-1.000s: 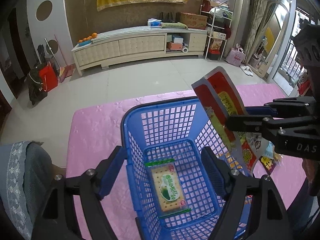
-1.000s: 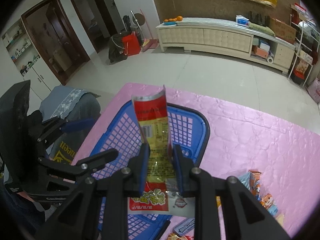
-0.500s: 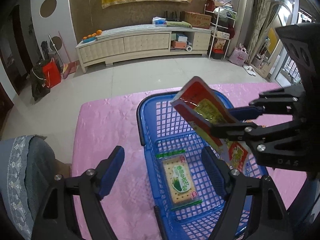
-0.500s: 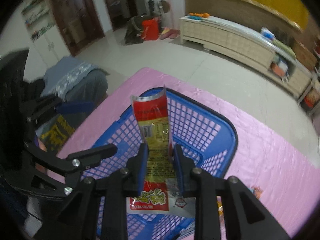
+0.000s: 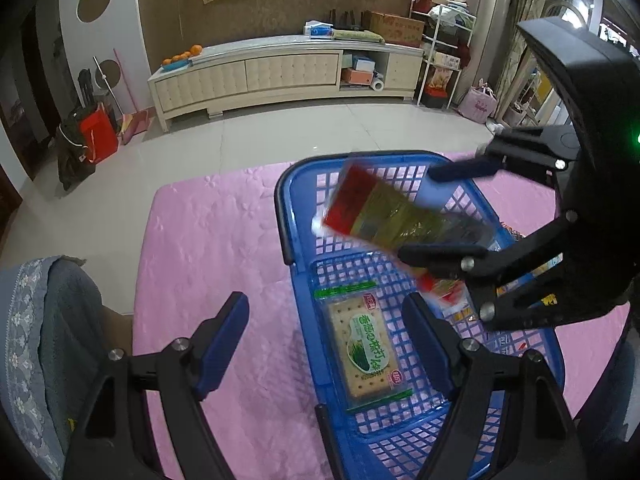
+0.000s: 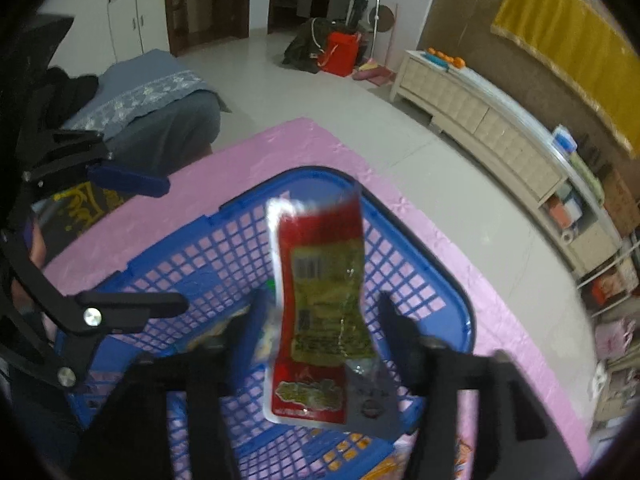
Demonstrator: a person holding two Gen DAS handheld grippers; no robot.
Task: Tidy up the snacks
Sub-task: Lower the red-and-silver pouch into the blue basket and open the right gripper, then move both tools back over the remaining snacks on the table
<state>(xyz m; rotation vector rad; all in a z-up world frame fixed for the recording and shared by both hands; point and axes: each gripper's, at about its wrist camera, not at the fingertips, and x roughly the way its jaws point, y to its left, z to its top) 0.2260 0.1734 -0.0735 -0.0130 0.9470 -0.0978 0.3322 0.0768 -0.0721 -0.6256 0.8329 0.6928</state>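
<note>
A blue plastic basket (image 5: 288,216) stands on the pink tablecloth; it also shows in the right wrist view (image 6: 460,312). A green cracker packet (image 5: 366,350) lies flat on its floor. A red and yellow snack pouch (image 6: 320,308) hangs blurred between the spread fingers of my right gripper (image 6: 320,320), above the basket; it also shows in the left wrist view (image 5: 396,216). The right gripper's jaws are wide apart and not pressing on the pouch. My left gripper (image 5: 328,320) is open and empty, its fingers astride the basket's left wall.
The pink tablecloth (image 5: 208,240) covers the table left of the basket. Several loose snack packets (image 6: 464,452) lie on the cloth beside the basket. A grey-blue covered seat (image 5: 44,320) stands at the table's left edge. A long cabinet (image 5: 280,72) stands across the floor.
My right gripper has opened over the basket and the pouch is loose between its fingers, tilting down. The left gripper has shifted left relative to the basket.
</note>
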